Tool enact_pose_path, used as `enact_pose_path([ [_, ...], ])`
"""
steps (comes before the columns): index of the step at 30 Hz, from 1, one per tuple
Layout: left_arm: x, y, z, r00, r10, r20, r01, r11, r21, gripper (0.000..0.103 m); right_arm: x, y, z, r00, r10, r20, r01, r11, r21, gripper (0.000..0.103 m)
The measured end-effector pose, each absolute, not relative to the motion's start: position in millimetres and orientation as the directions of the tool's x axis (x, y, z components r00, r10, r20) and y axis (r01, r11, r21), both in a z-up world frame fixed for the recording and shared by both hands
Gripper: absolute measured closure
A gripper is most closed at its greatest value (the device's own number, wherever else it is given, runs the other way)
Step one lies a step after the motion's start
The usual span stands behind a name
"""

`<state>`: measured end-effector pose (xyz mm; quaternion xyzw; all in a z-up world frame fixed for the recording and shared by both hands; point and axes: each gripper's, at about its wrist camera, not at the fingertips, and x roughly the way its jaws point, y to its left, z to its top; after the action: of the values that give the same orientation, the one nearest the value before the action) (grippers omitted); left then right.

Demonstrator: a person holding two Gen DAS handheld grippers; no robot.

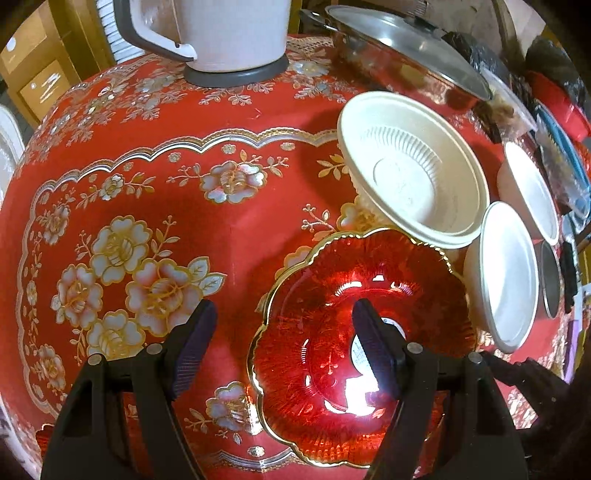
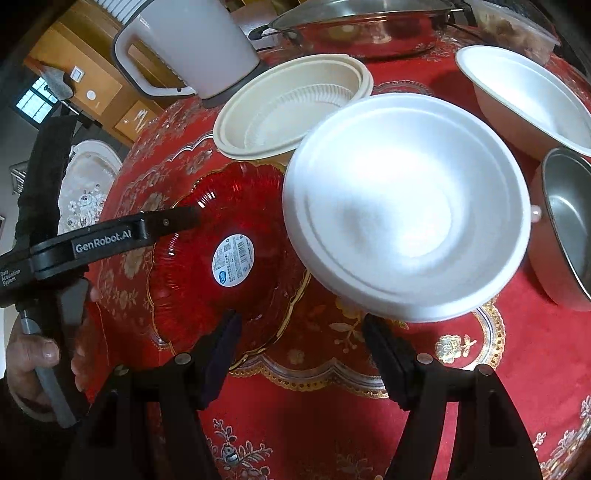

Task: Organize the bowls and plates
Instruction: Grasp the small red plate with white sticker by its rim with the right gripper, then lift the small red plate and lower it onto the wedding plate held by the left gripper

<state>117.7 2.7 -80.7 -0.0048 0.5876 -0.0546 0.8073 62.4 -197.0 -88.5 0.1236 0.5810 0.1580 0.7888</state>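
My left gripper hangs over the red tablecloth with its jaws spread wide and nothing between them; the right-hand finger sits above the red glass plate without pinching it. My right gripper is just as wide open and equally empty, its fingers poised over the cloth just short of the plate's gold-edged rim.

That plate lies flat on the table, a round white label stuck at its centre. Seen from the right wrist, the other tool reaches in over the plate's left side, held by a hand at the frame's edge.

Just beyond the plate, a white foam bowl is tilted, its rim over the plate's right edge; I cannot tell whether it touches. Behind the plate a cream ribbed bowl also leans, its lower rim just over the plate's far edge. Farther right sit another white bowl and a steel bowl.

At the back of the table stand a white jug on a dark base and a lidded steel pan.
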Motion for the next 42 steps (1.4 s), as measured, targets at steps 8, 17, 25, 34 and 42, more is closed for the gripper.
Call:
enact_pose_path([
  [8, 118, 3, -87, 0.29, -0.08, -0.954, 0.08, 0.995, -0.059, 0.027, 68, -182, -89, 0.27, 0.403, -0.874, -0.137, 0.915, 0.379, 0.033],
  [17, 121, 4, -91, 0.275, -0.049, -0.96, 0.077, 0.997, -0.029, 0.027, 75, -170, -90, 0.264, 0.426, -0.865, -0.195, 0.902, 0.385, 0.05],
  [25, 123, 7, -95, 0.263, -0.061, -0.963, 0.059, 0.997, -0.047, 0.039, 80, -170, -96, 0.265, 0.427, -0.865, -0.202, 0.901, 0.383, 0.089],
  [34, 122, 14, -90, 0.262, -0.076, -0.962, 0.033, 0.997, -0.069, 0.067, 80, -170, -96, 0.256, 0.436, -0.863, -0.211, 0.896, 0.39, 0.089],
  [42, 107, 25, -85, 0.262, -0.085, -0.961, 0.03, 0.996, -0.08, 0.076, 77, -173, -90, 0.257, 0.435, -0.863, -0.209, 0.897, 0.39, 0.089],
])
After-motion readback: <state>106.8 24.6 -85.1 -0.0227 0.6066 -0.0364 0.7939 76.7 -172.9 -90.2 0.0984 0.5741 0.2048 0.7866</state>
